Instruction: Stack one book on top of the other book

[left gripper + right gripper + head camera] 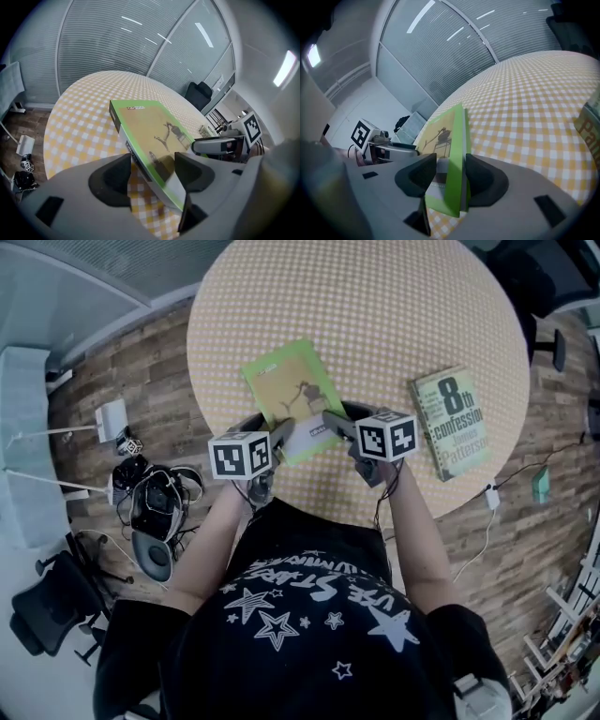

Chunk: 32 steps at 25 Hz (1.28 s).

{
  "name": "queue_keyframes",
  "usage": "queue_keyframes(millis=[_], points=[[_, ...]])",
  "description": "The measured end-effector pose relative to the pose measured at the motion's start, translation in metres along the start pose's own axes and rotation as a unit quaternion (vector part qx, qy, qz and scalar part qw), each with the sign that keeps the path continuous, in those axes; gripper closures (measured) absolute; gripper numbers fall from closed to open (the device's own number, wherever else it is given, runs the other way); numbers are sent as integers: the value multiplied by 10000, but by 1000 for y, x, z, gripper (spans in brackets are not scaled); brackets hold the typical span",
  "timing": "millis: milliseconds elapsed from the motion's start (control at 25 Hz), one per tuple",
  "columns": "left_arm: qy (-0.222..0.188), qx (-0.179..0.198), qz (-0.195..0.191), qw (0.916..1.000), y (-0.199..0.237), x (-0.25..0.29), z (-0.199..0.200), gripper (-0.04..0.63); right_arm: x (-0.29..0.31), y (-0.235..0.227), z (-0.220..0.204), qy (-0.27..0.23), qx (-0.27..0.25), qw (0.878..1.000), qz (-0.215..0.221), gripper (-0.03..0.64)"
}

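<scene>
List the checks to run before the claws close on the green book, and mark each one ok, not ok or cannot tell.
1. Left claw open, with the green book between its jaws: ok.
2. Right claw open, with the same book between its jaws: ok.
3. Book firmly gripped: not ok, both claws stand wide.
4. Near edge of the green book flat on the table or raised: cannot tell.
5. Second book lying flat with nothing on its cover: ok.
6. Nothing on the table between the two books: ok.
</scene>
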<state>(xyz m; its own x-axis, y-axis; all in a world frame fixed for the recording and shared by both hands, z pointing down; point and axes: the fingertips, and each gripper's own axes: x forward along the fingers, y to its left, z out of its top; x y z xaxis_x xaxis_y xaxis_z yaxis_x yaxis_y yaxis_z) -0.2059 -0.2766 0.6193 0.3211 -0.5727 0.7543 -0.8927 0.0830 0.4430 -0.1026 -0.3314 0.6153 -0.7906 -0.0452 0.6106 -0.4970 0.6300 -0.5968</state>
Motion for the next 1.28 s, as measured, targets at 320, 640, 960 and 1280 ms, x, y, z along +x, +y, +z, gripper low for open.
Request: queue_keyframes(millis=[320,640,960,1280], points=[[12,100,25,9999,-2,-2,1,328,0,5,-3,85,-197,9994,-283,425],[-857,753,15,9935,-21,-49,43,385,-30,38,9,-454,-394,9972,-450,430],[-943,1061,-611,9880,-60,-75,47,397,-81,64,-1,-875,-268,9907,-1010,433],[-717,1307,-1296,9803,-99,-79,17,397,-127,75,-42,-1311,158,9765,-1703,433]])
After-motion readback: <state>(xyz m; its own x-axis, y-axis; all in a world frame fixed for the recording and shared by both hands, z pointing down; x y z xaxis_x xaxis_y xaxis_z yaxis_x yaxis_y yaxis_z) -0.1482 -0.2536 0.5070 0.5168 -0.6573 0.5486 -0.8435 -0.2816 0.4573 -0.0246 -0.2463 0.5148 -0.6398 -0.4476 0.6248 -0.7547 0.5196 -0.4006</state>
